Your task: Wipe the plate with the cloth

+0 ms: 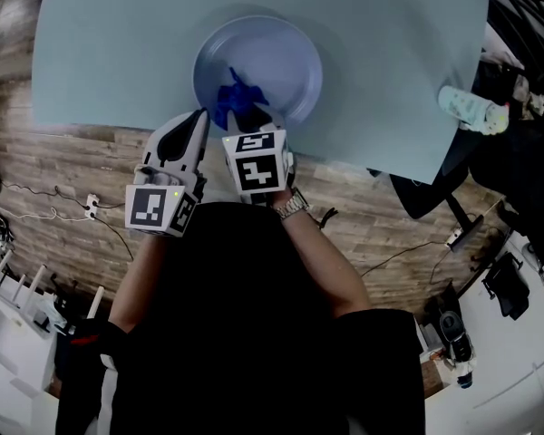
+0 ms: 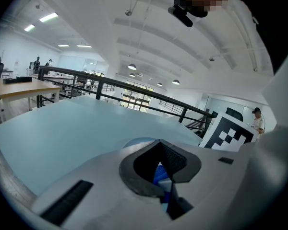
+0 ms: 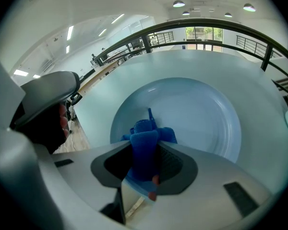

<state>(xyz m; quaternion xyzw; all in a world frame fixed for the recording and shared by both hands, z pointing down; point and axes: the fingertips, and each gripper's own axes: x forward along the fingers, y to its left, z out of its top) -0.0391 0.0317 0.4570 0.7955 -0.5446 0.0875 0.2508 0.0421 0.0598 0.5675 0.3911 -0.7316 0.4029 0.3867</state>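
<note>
A pale blue round plate (image 1: pixel 281 53) sits near the front edge of a light blue table (image 1: pixel 109 53). A crumpled blue cloth (image 1: pixel 238 98) rests on the plate's near left part. My right gripper (image 1: pixel 246 127) is shut on the cloth (image 3: pixel 145 145), which bunches between its jaws and spills onto the plate (image 3: pixel 201 114). My left gripper (image 1: pixel 202 116) is at the plate's near left rim, its jaws closed on a pale rim edge. In the left gripper view, the left gripper (image 2: pixel 165 186) shows a sliver of plate (image 2: pixel 139 142) and a bit of blue cloth (image 2: pixel 159 172) between its jaws.
A white and green bottle (image 1: pixel 471 110) lies on the table's right edge. The table's front edge runs just behind both grippers, with wooden floor (image 1: pixel 63 161) and cables below. My left gripper's body (image 3: pixel 48 95) shows at the left of the right gripper view.
</note>
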